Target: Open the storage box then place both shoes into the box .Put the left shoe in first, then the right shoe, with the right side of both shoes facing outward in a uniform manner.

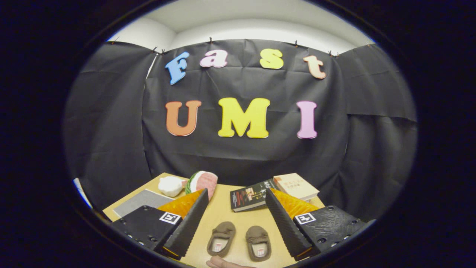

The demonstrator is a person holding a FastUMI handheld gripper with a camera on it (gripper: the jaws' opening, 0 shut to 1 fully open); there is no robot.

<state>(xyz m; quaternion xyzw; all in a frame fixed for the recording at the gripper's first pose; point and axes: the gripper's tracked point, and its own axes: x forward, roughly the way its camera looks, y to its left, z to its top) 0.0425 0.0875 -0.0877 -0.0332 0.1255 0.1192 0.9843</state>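
Note:
Two small brown shoes lie side by side on the wooden table [219,214], between my fingers and low down. The left one [221,238] and the right one [258,242] both point their toes away from me, with their openings towards me. My gripper [237,196] hangs above them, open wide, with nothing between its fingers. One finger [187,223] stands to the left of the shoes, the other to the right.
Beyond the fingers lie a dark book [248,195] and a pale book [296,186]. At the back left are a white lump [170,185], a pink and green toy [202,182] and a grey mat [139,201]. A fingertip of a person [223,263] shows just below the shoes.

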